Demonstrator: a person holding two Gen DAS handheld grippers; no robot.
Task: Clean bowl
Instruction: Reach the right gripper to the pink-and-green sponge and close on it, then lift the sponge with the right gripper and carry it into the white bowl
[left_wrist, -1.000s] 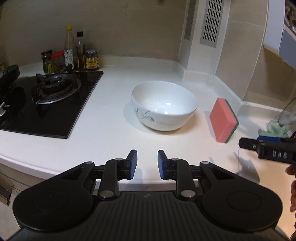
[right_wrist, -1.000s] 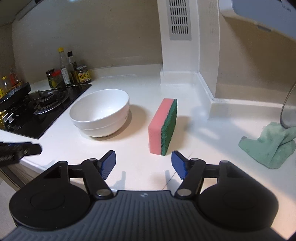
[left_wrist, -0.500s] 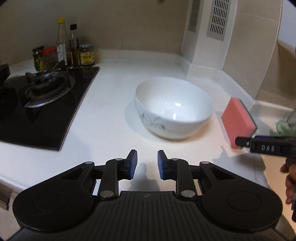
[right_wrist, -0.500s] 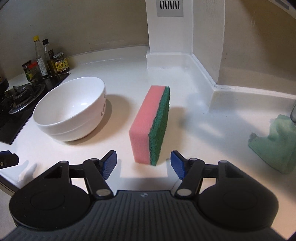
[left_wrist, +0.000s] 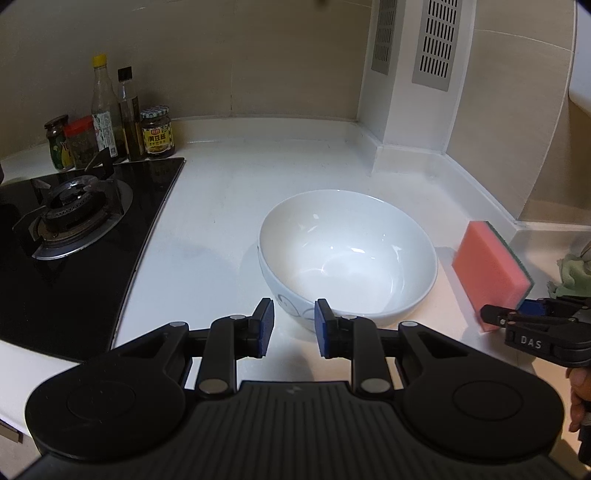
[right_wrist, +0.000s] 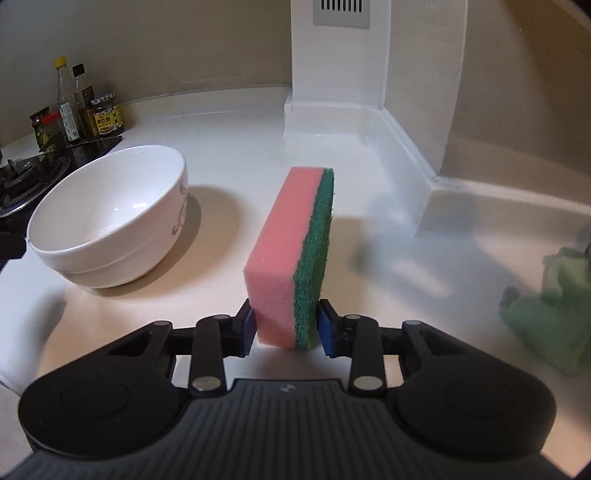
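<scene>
We have the white bowl (left_wrist: 347, 254) standing upright on the pale counter (left_wrist: 221, 206), near the middle, with the black gas hob (left_wrist: 74, 236) to its left and a cluster of sauce bottles and jars (left_wrist: 114, 125) at the far left against the wall. Our left hand-held gripper (left_wrist: 291, 326) sits just short of the bowl's near rim with its blue pads apart and nothing between them; its jaws are easing closer together.

To the right of the bowl, apart from it, the sponge (right_wrist: 295, 251) stands on its long edge, pink foam facing the bowl and green scouring side facing away. Our right hand-held gripper (right_wrist: 286, 326) is closing on the sponge's near end, one blue pad against the pink face and the other against the green face, so we are grasping it. From the left wrist view we see the same gripper reaching the sponge's near lower corner from the right, with part of a hand (left_wrist: 580, 398) behind it.

A crumpled green cloth (right_wrist: 550, 306) lies on the counter at the far right, well apart from the sponge.
</scene>
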